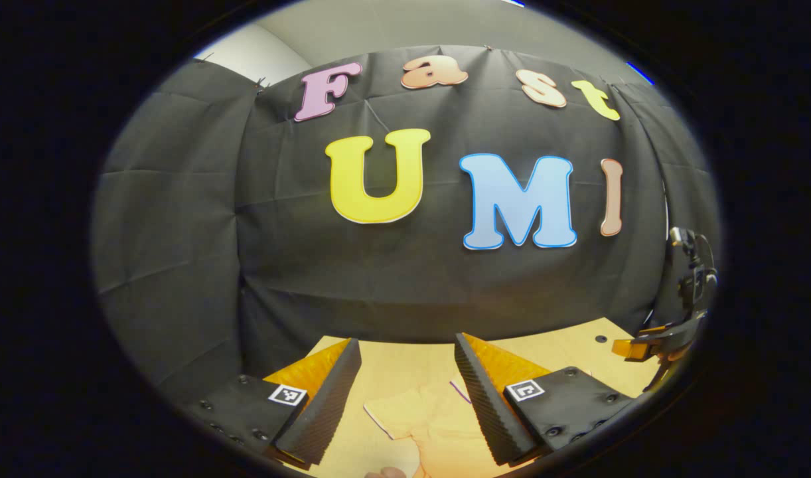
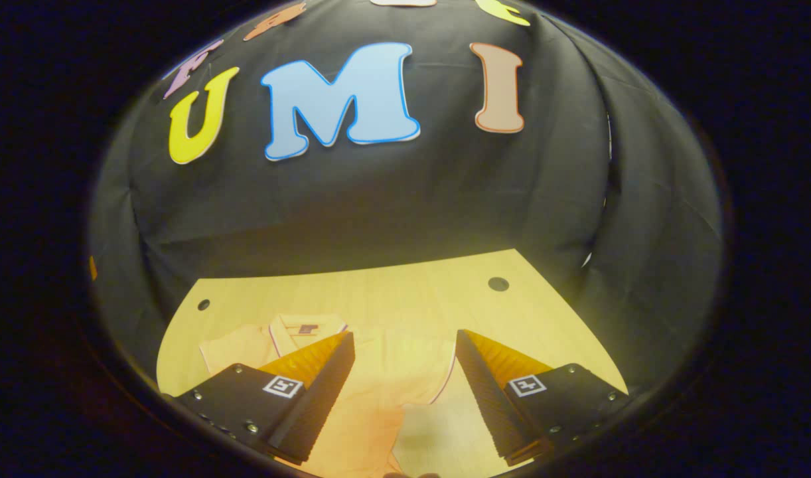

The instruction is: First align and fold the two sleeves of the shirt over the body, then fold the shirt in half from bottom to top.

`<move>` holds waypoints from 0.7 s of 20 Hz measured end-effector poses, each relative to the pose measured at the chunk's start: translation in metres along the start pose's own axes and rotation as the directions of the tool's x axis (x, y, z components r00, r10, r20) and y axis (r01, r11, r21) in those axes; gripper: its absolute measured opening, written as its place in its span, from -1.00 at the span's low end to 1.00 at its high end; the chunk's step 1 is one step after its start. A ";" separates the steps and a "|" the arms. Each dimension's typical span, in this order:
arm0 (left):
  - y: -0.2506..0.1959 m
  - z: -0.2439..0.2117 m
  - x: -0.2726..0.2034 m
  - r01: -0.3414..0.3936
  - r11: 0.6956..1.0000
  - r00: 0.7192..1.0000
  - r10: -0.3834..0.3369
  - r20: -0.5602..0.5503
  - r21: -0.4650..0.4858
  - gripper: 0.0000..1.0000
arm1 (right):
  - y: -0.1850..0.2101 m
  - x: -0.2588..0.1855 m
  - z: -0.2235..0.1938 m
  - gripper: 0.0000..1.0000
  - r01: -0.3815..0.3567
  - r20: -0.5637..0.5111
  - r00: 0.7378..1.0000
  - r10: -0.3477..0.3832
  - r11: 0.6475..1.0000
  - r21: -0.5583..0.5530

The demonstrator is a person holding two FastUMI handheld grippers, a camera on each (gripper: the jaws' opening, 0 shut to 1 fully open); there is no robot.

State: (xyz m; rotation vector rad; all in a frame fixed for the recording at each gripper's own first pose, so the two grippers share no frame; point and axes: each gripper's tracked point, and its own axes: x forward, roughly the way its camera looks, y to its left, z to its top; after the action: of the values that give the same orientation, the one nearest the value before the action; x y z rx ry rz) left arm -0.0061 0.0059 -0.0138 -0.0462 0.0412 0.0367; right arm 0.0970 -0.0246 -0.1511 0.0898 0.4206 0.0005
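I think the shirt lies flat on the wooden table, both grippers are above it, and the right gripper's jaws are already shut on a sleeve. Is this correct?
Not quite. In the right gripper view the right gripper has its jaws wide apart, holding nothing; the sleeve lies untouched between them. The rest stands: the shirt lies flat on the wooden table, with both grippers above it.
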 end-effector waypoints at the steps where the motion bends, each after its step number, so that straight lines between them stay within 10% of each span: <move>1: 0.002 -0.001 0.000 -0.004 1.000 1.000 0.004 -0.004 0.002 0.87 | -0.004 0.012 -0.007 0.94 0.007 -0.029 1.000 -0.007 1.000 0.005; 14: 0.025 -0.019 0.013 -0.088 0.996 0.994 0.089 -0.063 0.027 0.87 | -0.036 0.126 -0.090 0.94 0.084 -0.249 0.965 -0.084 0.996 -0.012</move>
State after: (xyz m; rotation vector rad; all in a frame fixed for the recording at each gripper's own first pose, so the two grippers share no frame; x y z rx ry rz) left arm 0.0047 0.0308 -0.0343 -0.0210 0.1075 0.1235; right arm 0.1748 -0.0506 -0.2870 0.0707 0.6757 -0.0725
